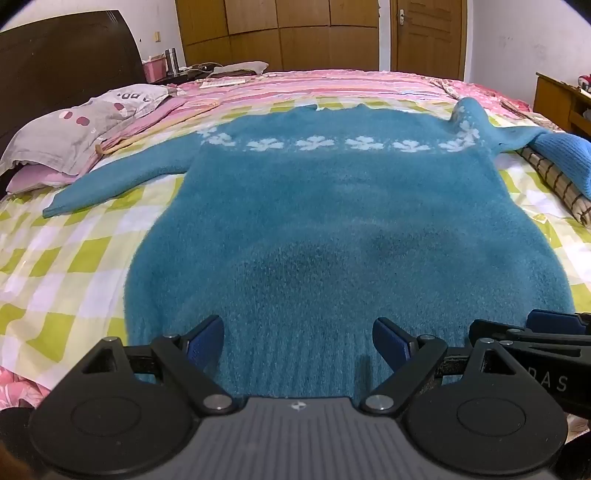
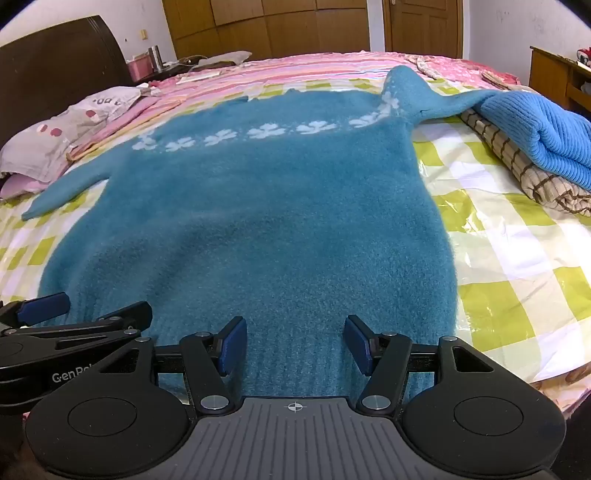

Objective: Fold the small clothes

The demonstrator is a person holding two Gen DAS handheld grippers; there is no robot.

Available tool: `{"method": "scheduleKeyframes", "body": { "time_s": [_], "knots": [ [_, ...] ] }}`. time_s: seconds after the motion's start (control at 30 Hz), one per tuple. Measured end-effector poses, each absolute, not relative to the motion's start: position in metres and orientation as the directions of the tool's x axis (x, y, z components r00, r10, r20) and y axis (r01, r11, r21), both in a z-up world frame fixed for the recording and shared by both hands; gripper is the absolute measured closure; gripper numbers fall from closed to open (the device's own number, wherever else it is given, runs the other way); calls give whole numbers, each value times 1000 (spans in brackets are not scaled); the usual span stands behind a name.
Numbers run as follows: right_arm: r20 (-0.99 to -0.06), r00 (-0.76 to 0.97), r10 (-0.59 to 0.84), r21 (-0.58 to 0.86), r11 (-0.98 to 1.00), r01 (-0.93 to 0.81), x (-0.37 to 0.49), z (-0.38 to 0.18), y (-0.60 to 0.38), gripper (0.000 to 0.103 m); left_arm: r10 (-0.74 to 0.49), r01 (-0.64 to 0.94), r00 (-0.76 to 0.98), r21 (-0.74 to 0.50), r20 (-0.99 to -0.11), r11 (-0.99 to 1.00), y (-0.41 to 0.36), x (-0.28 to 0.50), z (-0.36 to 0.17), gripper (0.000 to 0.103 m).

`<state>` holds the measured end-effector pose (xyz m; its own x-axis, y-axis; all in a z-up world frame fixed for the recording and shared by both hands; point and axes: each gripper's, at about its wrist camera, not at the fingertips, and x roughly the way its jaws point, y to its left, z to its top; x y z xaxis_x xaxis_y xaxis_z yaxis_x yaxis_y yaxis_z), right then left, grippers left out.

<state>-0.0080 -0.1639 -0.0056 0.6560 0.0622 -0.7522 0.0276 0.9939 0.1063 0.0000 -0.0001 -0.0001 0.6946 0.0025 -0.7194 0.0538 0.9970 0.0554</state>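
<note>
Walls: white, plain, scuffed at the right.
Wardrobe [image 1: 277, 33]: wooden panelled doors stood along the far wall.
Door [image 1: 428, 35]: brown wood, shut, right of the wardrobe.
Headboard [image 1: 66, 62]: dark wood, at the bed's left edge.
Nightstand [image 2: 177, 68]: beyond the headboard, cluttered; a metal flask [image 1: 170, 61] stood upright.
Cabinet [image 2: 557, 74]: wooden, by the right wall.
Light: soft, even.

Even, soft indoor light fills both fisheye views, with dark vignetted corners and strongly bowed edges. A faint shadow darkens the teal sweater [image 1: 332, 229] near each claw. Glare glints off the plastic-covered checked sheet [image 2: 491, 206]. The distant wardrobe [image 1: 277, 33] looks slightly soft.
</note>
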Motion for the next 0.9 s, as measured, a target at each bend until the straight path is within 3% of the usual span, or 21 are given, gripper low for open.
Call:
{"method": "scheduleKeyframes", "body": {
  "time_s": [0.9],
  "knots": [
    [-755, 653, 58, 100, 995, 28, -8, -5, -162, 44, -11, 48, 683, 30, -730, 998, 3, -1, -7, 11]
  ]
}}
